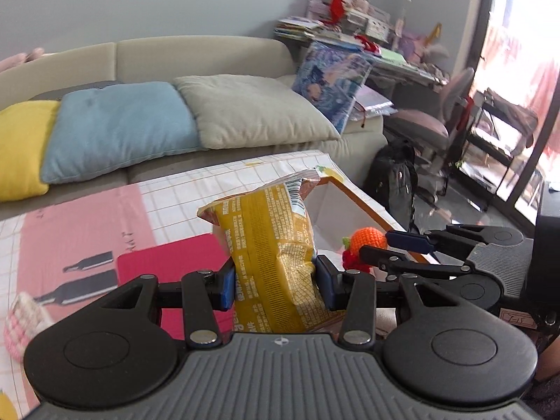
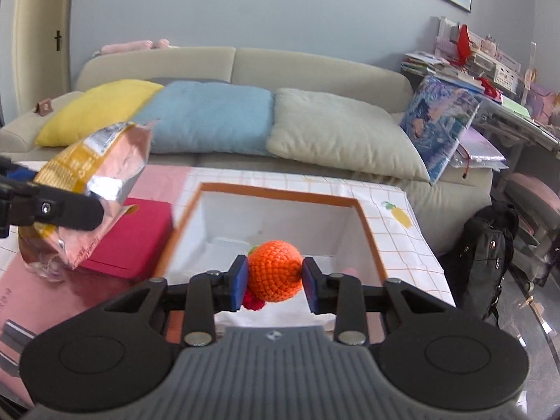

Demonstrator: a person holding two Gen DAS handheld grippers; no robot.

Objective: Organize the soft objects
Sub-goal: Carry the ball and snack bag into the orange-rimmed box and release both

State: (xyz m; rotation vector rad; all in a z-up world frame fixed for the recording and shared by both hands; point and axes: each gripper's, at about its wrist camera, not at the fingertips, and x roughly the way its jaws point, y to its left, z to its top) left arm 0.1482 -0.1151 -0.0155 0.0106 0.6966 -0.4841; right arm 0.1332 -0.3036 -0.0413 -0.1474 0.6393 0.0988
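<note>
My left gripper [image 1: 276, 285] is shut on a yellow snack bag [image 1: 269, 245] and holds it upright above the table, left of the box. The bag also shows in the right wrist view [image 2: 91, 175]. My right gripper [image 2: 274, 280] is shut on an orange crocheted ball [image 2: 275, 268] with red and green bits, held over the near edge of an open white box with an orange rim [image 2: 280, 189]. In the left wrist view the ball [image 1: 367, 239] and right gripper [image 1: 385, 245] sit over the box [image 1: 353, 206].
A red flat box [image 2: 136, 234] lies left of the white box on the checked tablecloth [image 2: 402, 238]. A pink-and-white knitted item [image 1: 21, 322] lies at the table's left. Behind is a sofa with yellow, blue and beige cushions [image 2: 336, 129]. A black backpack [image 2: 490, 259] stands on the floor at right.
</note>
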